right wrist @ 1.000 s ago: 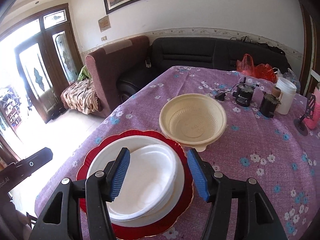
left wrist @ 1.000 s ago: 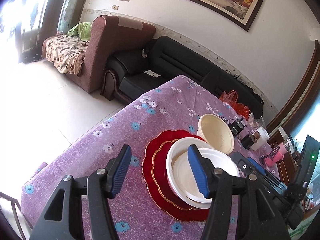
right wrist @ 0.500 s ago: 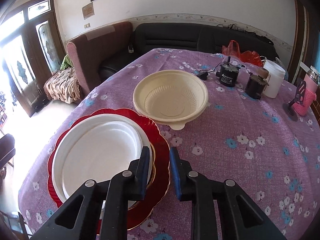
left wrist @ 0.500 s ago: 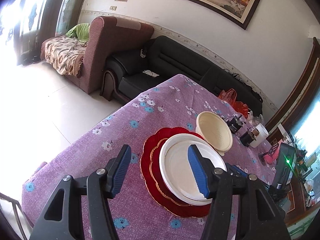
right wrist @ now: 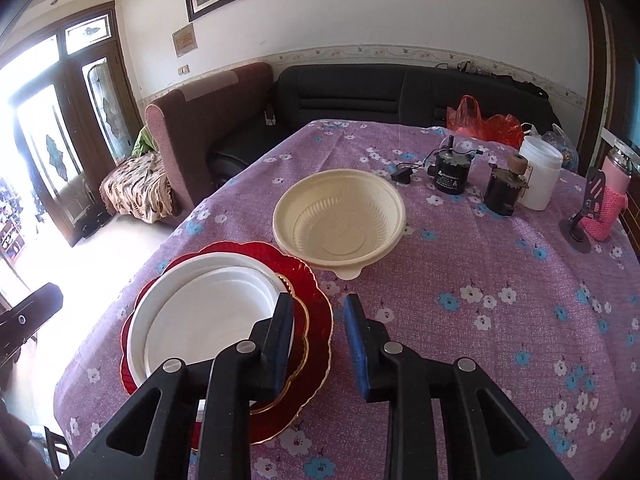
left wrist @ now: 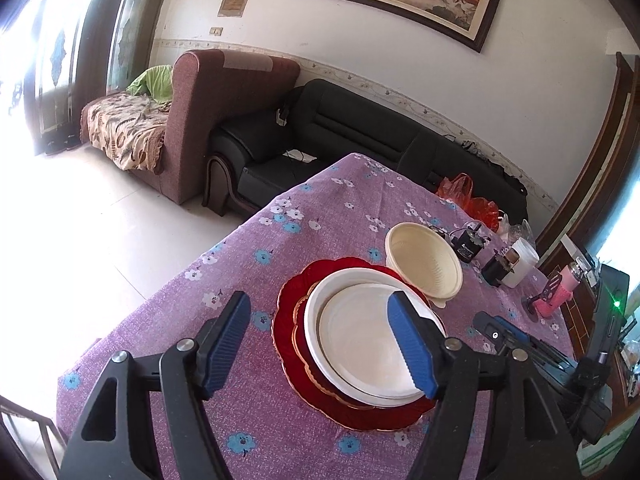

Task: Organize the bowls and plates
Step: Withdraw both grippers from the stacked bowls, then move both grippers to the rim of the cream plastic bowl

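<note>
A red scalloped plate (left wrist: 288, 320) (right wrist: 316, 292) lies on the purple flowered tablecloth with a smaller gold-rimmed red plate and two nested white plates (left wrist: 360, 344) (right wrist: 208, 312) stacked on it. A cream plastic bowl (left wrist: 424, 260) (right wrist: 340, 220) stands just behind the stack. My left gripper (left wrist: 320, 336) is open wide, empty, above the near left of the stack. My right gripper (right wrist: 318, 332) is partly open, empty, over the stack's right rim; it also shows in the left wrist view (left wrist: 512, 340).
Behind the bowl stand two small black motors (right wrist: 452, 172), a white jar (right wrist: 540, 172), a pink bottle (right wrist: 608, 204) and a red plastic bag (right wrist: 484, 124). Sofas (left wrist: 360, 140) stand past the table's far edge. The table's left edge drops to a tiled floor (left wrist: 100, 232).
The right gripper narrowed from wide open to nearly shut, then reopened a little, and drew back from the white plates. The left gripper stayed open and rose slightly.
</note>
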